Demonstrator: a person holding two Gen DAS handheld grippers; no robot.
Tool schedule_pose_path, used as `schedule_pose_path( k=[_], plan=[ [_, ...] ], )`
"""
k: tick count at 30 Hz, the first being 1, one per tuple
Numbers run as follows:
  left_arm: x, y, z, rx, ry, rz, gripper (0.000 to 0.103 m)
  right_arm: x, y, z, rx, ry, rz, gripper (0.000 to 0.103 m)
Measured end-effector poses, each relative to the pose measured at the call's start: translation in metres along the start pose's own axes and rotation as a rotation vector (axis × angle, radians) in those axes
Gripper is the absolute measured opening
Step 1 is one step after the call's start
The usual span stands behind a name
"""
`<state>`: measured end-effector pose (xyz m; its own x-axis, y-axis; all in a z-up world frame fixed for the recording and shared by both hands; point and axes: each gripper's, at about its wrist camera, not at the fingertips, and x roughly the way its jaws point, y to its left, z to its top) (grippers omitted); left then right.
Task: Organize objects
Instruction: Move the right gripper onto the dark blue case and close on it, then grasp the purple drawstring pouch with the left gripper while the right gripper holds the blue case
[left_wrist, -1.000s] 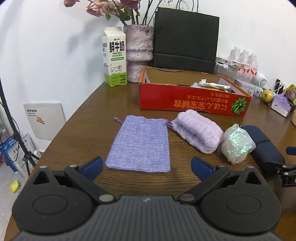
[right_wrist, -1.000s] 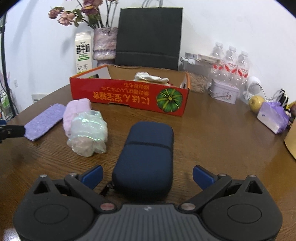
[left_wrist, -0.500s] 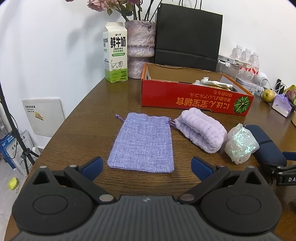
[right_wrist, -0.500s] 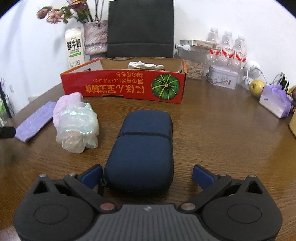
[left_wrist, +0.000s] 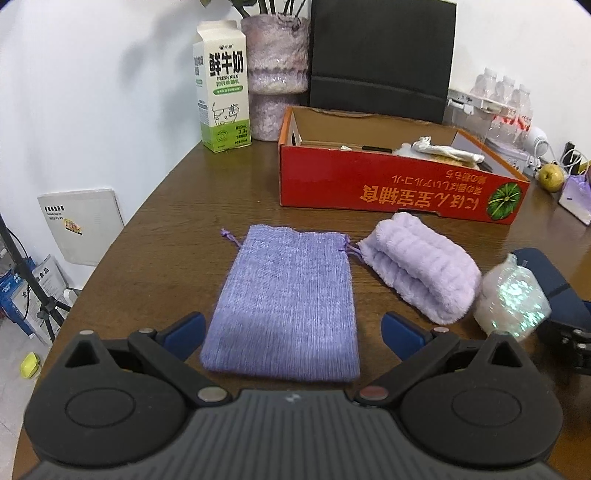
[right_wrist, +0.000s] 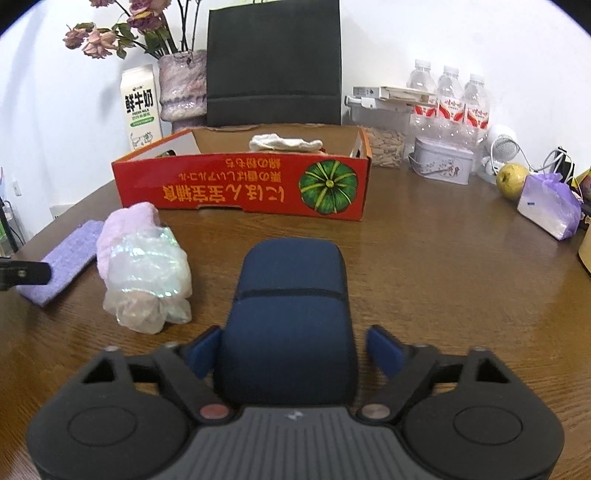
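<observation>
Closing right gripper (right_wrist: 293, 349), padded oblong navy case (right_wrist: 291, 295)

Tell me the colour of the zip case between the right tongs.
Dark navy blue. The zip case shows best in the right wrist view.

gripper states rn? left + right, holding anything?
Left gripper: open, empty, jaws either side of the purple pouch lying flat.
Right gripper: jaws closing around the navy case; a gap shows at the right finger, not gripped yet.
</observation>
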<state>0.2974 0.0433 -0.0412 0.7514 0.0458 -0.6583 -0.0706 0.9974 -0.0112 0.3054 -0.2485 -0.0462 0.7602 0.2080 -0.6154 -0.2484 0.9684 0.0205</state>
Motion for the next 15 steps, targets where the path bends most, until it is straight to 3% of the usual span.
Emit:
schedule_pose_path(
  k=[15],
  plan=[
    [0.031,0.003,0.016,-0.020,0.048,-0.034,0.103,-0.002,0.002,0.000,-0.005,-0.009,-0.008,0.070]
  ],
)
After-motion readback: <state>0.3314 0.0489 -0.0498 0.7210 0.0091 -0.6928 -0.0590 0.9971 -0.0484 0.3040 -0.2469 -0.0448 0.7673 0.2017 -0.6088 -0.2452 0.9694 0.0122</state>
